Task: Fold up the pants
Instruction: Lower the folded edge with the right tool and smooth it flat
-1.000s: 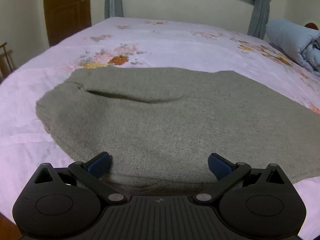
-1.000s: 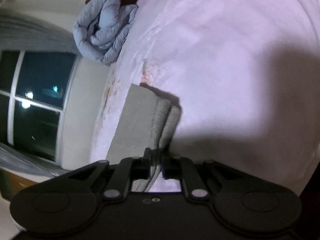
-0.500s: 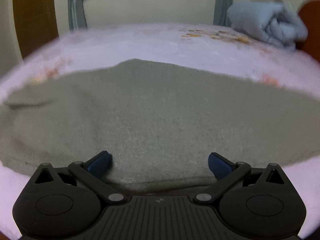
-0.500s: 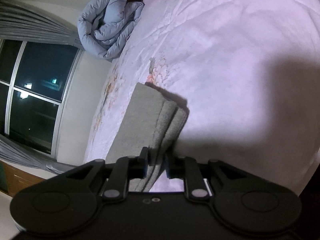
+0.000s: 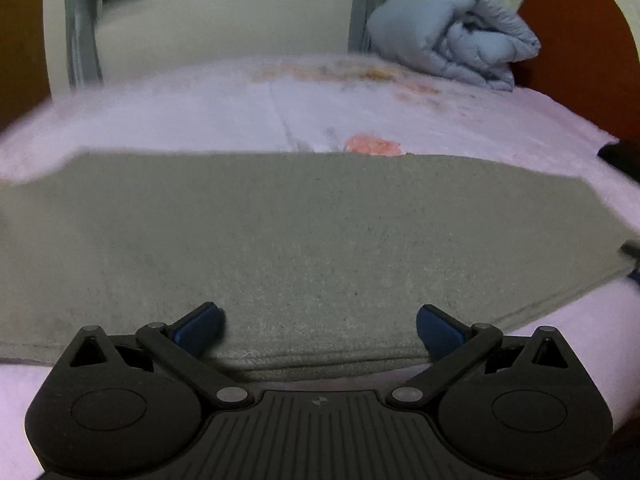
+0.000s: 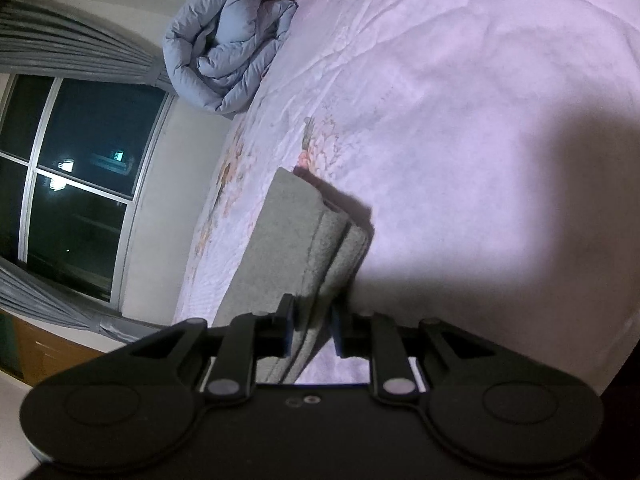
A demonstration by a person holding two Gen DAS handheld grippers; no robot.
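Right wrist view: right gripper (image 6: 311,330) is easing its jaws apart around the stacked edge of soft, limp grey pants (image 5: 312,236) lying on the bed (image 5: 224,120), left gripper (image 5: 318,322) hovering wide apart at 6 o'clock; best taking thick hem.

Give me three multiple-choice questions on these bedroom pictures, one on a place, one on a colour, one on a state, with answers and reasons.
1. Where does the rolled duvet lie?
A. on the floor
B. on the bed by the headboard
C. on top of the pants

2. What colour are the pants?
A. grey-green
B. red
C. white

3. How does the left gripper stand?
A. shut on the pants
B. shut on the duvet
C. open over the pants

Answers: 1 B, it sits on the sheet beside the orange-brown headboard; 2 A, the knit cloth is dull grey-green; 3 C, its blue pads are wide apart above the near fold.
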